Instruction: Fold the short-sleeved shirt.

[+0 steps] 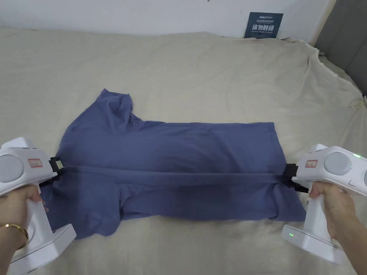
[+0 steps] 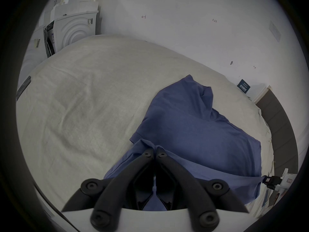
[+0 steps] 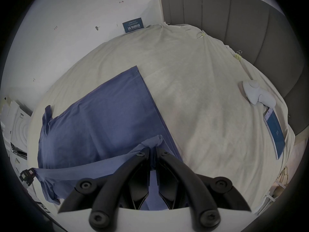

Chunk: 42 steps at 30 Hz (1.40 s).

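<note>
Blue short-sleeved shirt (image 1: pixel 172 150) lies sideways on the beige bed sheet (image 1: pixel 215 78), soft matte knit, collar end by my left. My left gripper (image 1: pixel 57 167) is clamped on that end, my right gripper (image 1: pixel 288 175) clamped on the hem end. Between them the pinched layer is pulled into a straight taut ridge; the fabric under it lies flat, lightly creased

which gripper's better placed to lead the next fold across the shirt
Neither clearly, slight edge to the left. The left gripper and right gripper are both shut on the shirt, fold line taut between them. The left holds the messier sleeve end.
</note>
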Motion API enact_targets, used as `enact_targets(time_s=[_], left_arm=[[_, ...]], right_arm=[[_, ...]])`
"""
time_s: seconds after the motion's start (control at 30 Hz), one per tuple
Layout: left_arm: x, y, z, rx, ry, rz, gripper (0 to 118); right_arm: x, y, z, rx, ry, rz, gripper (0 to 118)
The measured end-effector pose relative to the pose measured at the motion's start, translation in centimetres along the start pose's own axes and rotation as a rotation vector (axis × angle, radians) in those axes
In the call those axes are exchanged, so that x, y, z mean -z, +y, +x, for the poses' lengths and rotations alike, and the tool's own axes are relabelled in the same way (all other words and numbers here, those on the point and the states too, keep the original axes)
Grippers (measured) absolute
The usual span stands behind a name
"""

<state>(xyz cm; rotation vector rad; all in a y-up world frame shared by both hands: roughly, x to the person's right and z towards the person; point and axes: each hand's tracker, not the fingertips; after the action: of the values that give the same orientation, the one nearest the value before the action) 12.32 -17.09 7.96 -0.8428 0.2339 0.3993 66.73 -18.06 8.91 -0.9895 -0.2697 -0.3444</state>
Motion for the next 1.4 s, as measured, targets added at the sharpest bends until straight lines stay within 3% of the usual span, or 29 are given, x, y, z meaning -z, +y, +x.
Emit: enact_targets(time_s=[0.03,0.07,0.1,0.13,0.17,0.2,0.23,0.27,0.4,0.57,0.7,0.73,0.77,0.83,0.9,0.97,1.03,1.1,1.13,1.4], left_arm=[[0.2,-0.1,0.0,-0.004,0.007,-0.002,10],[0.3,-0.1,-0.1,0.001,0.036,0.005,21],[0.3,-0.1,-0.2,0.026,0.086,0.011,41],[0.2,0.0,-0.2,0.046,0.099,0.013,70],[-0.2,0.1,-0.3,0.054,0.101,0.029,101],[-1.0,0.3,-0.5,0.054,0.092,0.070,114],[-2.2,0.5,-0.7,0.052,0.072,0.121,118],[-3.4,0.8,-0.9,0.048,0.046,0.156,118],[-8.5,0.7,-1.5,0.088,0.024,0.308,118],[-14.5,-3.4,-1.4,0.293,0.077,0.489,118],[-16.8,-7.5,-1.7,0.395,0.072,0.498,106],[-17.1,-8.5,-1.8,0.417,0.071,0.501,96],[-17.3,-9.6,-1.8,0.437,0.076,0.503,80],[-17.9,-11.3,-2.2,0.446,0.042,0.484,64],[-17.9,-12.2,-2.8,0.435,0.005,0.447,47],[-18.2,-13.4,-3.0,0.433,-0.001,0.450,13],[-18.1,-14.1,-3.0,0.433,0.003,0.457,10],[-18.3,-14.5,-3.2,0.419,-0.016,0.458,0],[-18.6,-14.6,-2.9,0.406,-0.028,0.452,0],[-18.8,-14.7,-2.1,0.398,-0.058,0.455,0]], right_arm=[[0.1,0.0,-0.1,-0.001,0.001,0.000,6],[0.1,-0.1,-0.3,-0.007,-0.011,0.003,7],[0.0,-0.1,-0.3,-0.018,-0.039,0.006,14],[-0.2,0.1,0.0,-0.025,-0.061,0.010,29],[-0.7,0.1,0.2,-0.027,-0.069,0.011,60],[-1.2,0.1,0.4,-0.025,-0.066,0.016,85],[-2.2,0.0,0.5,-0.022,-0.073,0.041,101],[-3.3,0.2,0.8,-0.038,-0.083,0.096,107],[-8.1,0.0,0.9,-0.177,-0.094,0.218,107],[-15.2,-4.4,0.7,-0.338,-0.046,0.483,108],[-18.3,-9.0,1.0,-0.372,0.013,0.575,113],[-18.8,-10.1,1.2,-0.367,0.018,0.595,113],[-19.1,-11.1,1.3,-0.371,0.023,0.605,112],[-19.8,-13.0,1.4,-0.379,0.031,0.621,108],[-20.4,-14.7,1.7,-0.383,0.056,0.628,89],[-20.1,-15.5,2.7,-0.376,0.072,0.636,59],[-20.2,-16.3,3.2,-0.361,0.078,0.634,53],[-19.8,-16.6,3.9,-0.344,0.078,0.638,11],[-19.8,-16.7,4.1,-0.333,0.056,0.653,2],[-20.8,-17.4,3.1,-0.323,0.084,0.662,0]])
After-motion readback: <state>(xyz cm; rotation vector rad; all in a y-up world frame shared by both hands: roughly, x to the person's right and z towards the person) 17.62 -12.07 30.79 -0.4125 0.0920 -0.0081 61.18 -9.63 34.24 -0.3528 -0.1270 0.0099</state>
